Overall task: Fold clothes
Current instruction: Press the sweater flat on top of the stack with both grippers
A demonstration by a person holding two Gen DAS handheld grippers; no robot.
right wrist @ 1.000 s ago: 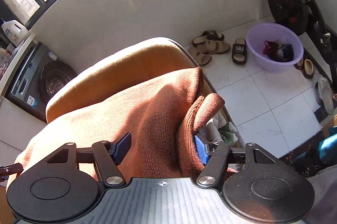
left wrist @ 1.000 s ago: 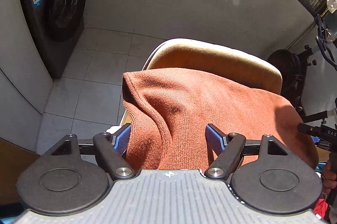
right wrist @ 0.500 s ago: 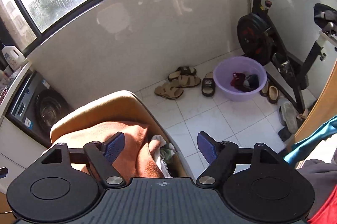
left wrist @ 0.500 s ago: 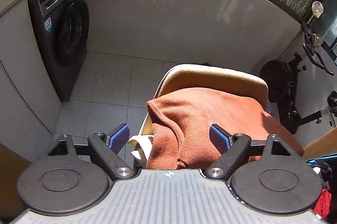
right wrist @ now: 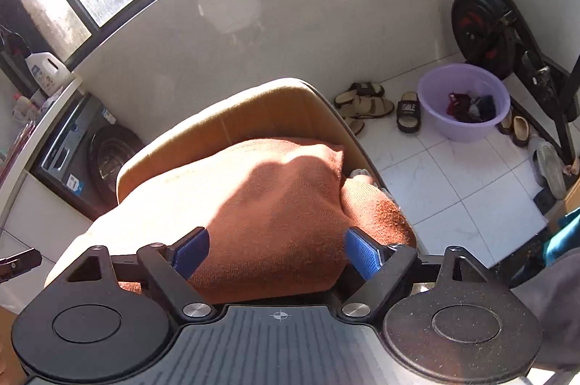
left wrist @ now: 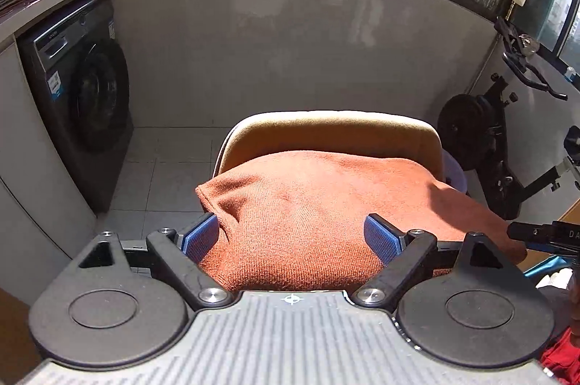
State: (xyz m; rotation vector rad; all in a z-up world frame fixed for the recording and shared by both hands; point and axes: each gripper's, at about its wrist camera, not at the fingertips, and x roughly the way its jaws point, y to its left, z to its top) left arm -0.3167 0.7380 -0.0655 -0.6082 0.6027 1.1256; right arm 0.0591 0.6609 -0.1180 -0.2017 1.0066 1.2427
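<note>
Purple basin (right wrist: pixel 463 102) beside exercise bike (right wrist: pixel 485 33)

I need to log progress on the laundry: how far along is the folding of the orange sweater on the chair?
Done, it seems: the orange sweater lies as a compact bundle on the chair. In hand: nothing; the left gripper and right gripper are opening, pads clear of the knit. Left: a sleeve-like roll bulges at one side and may need tucking; other clothes lie in the purple basin.

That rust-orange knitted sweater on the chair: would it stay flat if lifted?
Probably not. The rust-orange knitted sweater drapes over the tan chair in soft humps, so it likely flops. Its thick ribbed knit looks grippy, hardly slippery.
</note>
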